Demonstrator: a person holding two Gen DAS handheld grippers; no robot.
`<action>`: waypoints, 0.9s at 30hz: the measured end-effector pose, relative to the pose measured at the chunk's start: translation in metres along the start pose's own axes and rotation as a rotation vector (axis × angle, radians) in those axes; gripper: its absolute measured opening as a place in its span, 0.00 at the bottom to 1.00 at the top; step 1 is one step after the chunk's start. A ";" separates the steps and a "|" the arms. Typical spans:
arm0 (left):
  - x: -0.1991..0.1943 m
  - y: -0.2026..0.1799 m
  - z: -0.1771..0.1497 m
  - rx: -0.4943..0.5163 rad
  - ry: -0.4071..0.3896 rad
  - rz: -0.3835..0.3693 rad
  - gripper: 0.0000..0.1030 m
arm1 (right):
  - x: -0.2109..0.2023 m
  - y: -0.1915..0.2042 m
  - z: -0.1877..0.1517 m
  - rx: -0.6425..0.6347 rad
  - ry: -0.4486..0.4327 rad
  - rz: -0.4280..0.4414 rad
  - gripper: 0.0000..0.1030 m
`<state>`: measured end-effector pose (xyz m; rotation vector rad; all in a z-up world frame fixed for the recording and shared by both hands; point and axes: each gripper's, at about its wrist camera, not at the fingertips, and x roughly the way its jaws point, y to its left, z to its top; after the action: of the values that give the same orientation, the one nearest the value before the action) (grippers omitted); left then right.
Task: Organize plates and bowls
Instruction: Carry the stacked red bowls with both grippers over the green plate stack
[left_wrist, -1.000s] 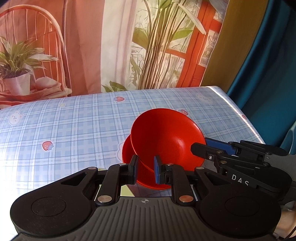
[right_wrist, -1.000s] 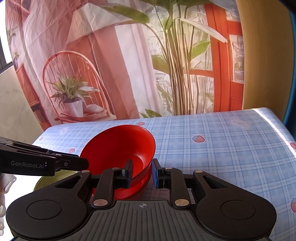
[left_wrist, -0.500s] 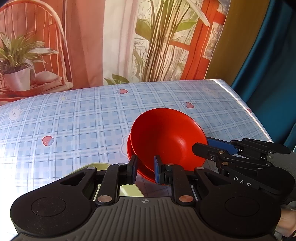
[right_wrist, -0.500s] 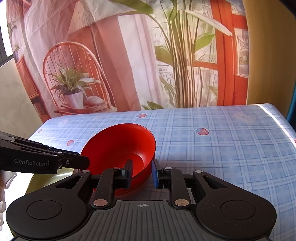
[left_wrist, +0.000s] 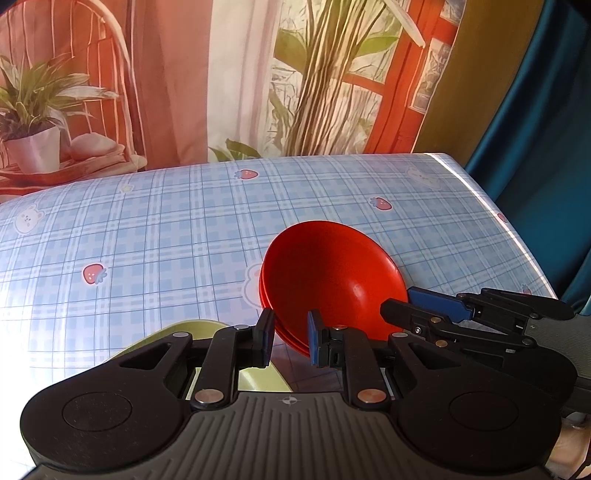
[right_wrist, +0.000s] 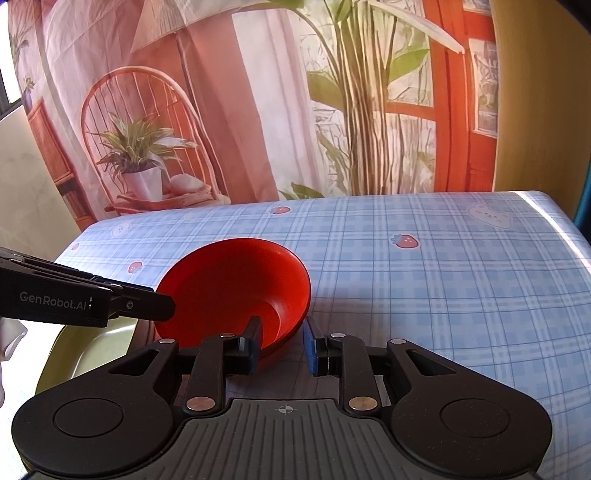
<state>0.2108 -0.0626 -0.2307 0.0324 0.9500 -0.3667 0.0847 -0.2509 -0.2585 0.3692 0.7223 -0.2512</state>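
Note:
A stack of red bowls (left_wrist: 328, 273) rests on the blue checked tablecloth (left_wrist: 147, 236); it also shows in the right wrist view (right_wrist: 236, 291). My left gripper (left_wrist: 290, 338) straddles the stack's near-left rim, with the jaws set a little apart. My right gripper (right_wrist: 281, 345) straddles the near-right rim, its jaws wider than before and loose around the rim. A yellow-green plate (left_wrist: 177, 336) lies at the near left, mostly hidden under the left gripper; its rim shows in the right wrist view (right_wrist: 85, 347).
The table's right edge (left_wrist: 517, 236) drops off beside a teal curtain. A printed backdrop with a chair and plants hangs behind the table. The tablecloth spreads far and to the right (right_wrist: 443, 280).
Both grippers' jaws have widened around the bowl rim. The red bowls have come down onto the table and tilted flatter. Both grippers have drawn back a little.

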 end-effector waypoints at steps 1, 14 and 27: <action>0.000 0.000 0.000 -0.002 -0.001 -0.002 0.18 | 0.001 -0.001 -0.001 0.007 0.003 0.003 0.24; 0.005 -0.004 0.003 -0.002 0.008 -0.021 0.21 | 0.010 -0.012 -0.016 0.056 0.042 0.019 0.20; 0.010 -0.008 0.003 0.016 -0.019 -0.030 0.13 | 0.014 -0.020 -0.023 0.095 0.047 0.033 0.19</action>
<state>0.2155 -0.0730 -0.2357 0.0295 0.9299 -0.4018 0.0737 -0.2612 -0.2887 0.4782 0.7520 -0.2469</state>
